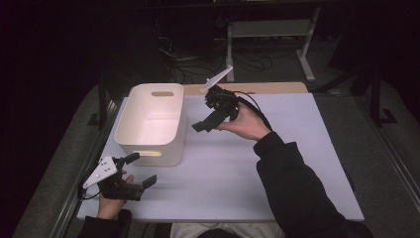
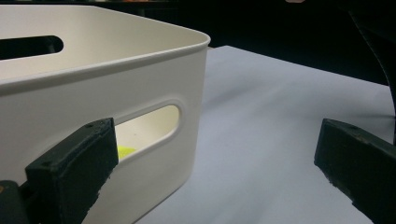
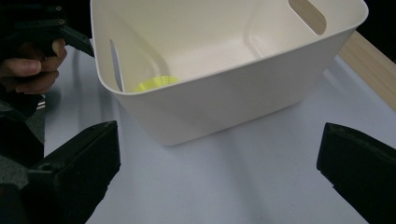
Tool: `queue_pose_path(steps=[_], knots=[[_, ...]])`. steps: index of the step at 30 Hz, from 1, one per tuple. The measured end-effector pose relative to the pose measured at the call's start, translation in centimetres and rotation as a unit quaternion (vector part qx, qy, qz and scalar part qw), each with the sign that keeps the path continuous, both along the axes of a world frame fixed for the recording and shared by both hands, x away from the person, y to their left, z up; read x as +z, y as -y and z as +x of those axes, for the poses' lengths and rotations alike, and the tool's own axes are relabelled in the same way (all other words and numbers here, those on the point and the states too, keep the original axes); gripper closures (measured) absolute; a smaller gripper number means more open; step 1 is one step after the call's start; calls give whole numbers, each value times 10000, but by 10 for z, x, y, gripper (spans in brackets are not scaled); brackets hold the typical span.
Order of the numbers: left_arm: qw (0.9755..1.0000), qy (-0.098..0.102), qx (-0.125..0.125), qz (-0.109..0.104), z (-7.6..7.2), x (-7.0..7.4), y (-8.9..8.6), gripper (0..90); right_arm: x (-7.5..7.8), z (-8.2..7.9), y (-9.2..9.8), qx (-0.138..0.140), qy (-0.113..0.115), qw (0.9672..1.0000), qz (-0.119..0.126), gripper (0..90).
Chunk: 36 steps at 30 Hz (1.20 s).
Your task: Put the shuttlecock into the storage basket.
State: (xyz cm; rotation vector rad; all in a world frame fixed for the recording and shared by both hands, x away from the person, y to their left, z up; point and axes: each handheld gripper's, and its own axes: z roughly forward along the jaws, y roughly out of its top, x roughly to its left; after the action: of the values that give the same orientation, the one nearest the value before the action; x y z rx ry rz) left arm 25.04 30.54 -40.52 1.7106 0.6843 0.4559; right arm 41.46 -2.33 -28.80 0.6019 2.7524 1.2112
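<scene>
while upright, white bin, long axis front-to-back

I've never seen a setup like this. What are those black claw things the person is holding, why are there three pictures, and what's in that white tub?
No robot here: a person holds a hand-operated two-jaw clamp in each hand. The high view looks down on the table, with the left gripper near the front edge and the right gripper raised beside the white bin.

The other two pictures come from small cameras riding on each gripper, looking out between its own black jaws. The left gripper view faces the bin's side with its handle slot; the right gripper view looks down into the bin.

Both grippers are open and hold nothing. Inside the bin lies a small yellow-green object; it is too hidden to name.
</scene>
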Motion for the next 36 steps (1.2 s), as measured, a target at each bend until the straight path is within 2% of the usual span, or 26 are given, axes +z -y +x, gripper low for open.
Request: queue_pose_path(steps=[20, 36], knots=[[10000, -3, -6, 11, 0, 0, 0, 0, -8, -3, 24, -99, -64, 9999, 1, 0], [10000, -5, 4, 21, 0, 0, 0, 0, -17, -6, 47, -294, -103, 9995, 28, 0]])
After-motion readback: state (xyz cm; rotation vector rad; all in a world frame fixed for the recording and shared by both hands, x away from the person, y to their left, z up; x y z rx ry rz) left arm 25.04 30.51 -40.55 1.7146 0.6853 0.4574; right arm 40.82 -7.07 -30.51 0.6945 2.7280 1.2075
